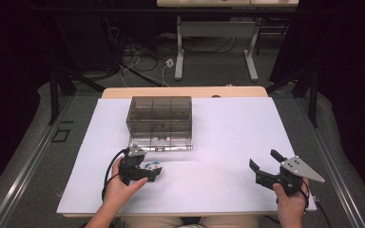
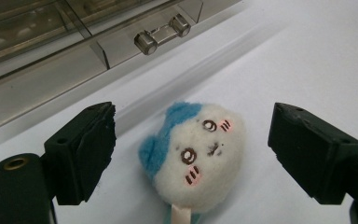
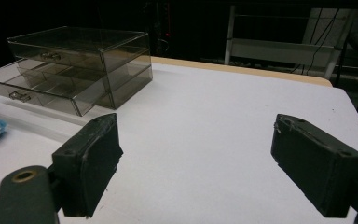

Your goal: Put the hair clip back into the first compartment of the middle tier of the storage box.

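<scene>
White-topped counter [image 1: 228,142], wood far edge; grey carpet, dark room. Left hand-held gripper [image 2: 191,154] wide open astride blue-white plush toy [image 2: 198,156]; right hand-held gripper [image 3: 196,163] wide open, empty.

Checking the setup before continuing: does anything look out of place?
The bottom drawer of the clear organizer is pulled out. A small plush toy lies loose on the table, between the open left gripper fingers.

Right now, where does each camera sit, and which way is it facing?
High view: above the person's side, looking forward and down at the table; both forearms, left claw, right claw.
Left gripper view: rides the left claw, aimed down at the plush toy, jaws open around it.
Right gripper view: rides the right claw, looking across the table, jaws open.
Shared: the clear drawer box, bottom drawer pulled out, appears in all three.
</scene>
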Demonstrator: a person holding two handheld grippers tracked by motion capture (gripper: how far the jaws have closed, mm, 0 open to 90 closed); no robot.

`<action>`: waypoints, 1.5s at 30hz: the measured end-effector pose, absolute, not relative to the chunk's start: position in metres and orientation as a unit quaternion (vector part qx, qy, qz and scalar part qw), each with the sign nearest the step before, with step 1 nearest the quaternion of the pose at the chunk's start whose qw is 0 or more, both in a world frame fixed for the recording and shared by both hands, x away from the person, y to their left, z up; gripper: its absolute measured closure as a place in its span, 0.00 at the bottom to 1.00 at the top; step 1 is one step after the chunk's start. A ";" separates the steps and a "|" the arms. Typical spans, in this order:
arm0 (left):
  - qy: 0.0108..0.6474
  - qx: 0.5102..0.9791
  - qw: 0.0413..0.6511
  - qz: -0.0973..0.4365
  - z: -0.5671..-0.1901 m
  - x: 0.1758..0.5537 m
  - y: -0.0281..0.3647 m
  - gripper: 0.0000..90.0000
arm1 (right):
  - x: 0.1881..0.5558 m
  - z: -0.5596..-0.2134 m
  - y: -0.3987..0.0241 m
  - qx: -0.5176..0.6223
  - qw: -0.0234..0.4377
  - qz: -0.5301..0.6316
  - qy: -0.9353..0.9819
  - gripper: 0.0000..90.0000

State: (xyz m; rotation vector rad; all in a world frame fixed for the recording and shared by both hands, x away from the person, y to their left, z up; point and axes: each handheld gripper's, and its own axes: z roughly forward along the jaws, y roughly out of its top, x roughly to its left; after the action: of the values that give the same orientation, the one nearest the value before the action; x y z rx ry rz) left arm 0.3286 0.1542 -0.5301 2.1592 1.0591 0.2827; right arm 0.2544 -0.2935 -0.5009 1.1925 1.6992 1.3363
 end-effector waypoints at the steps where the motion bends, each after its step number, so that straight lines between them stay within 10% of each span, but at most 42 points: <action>1: 0.410 0.835 0.352 0.108 -0.531 0.329 0.154 0.17 | 0.255 -0.501 -0.294 0.455 0.330 0.512 0.650 0.16; 45: 0.415 0.850 0.318 0.073 -0.550 0.334 0.153 0.28 | 0.256 -0.504 -0.293 0.453 0.327 0.511 0.653 0.16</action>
State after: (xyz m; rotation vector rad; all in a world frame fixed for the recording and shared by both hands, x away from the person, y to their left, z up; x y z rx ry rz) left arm 0.3340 0.1525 -0.5502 2.2359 1.0908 0.1911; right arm 0.2559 -0.2931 -0.5037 1.1870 1.7107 1.3378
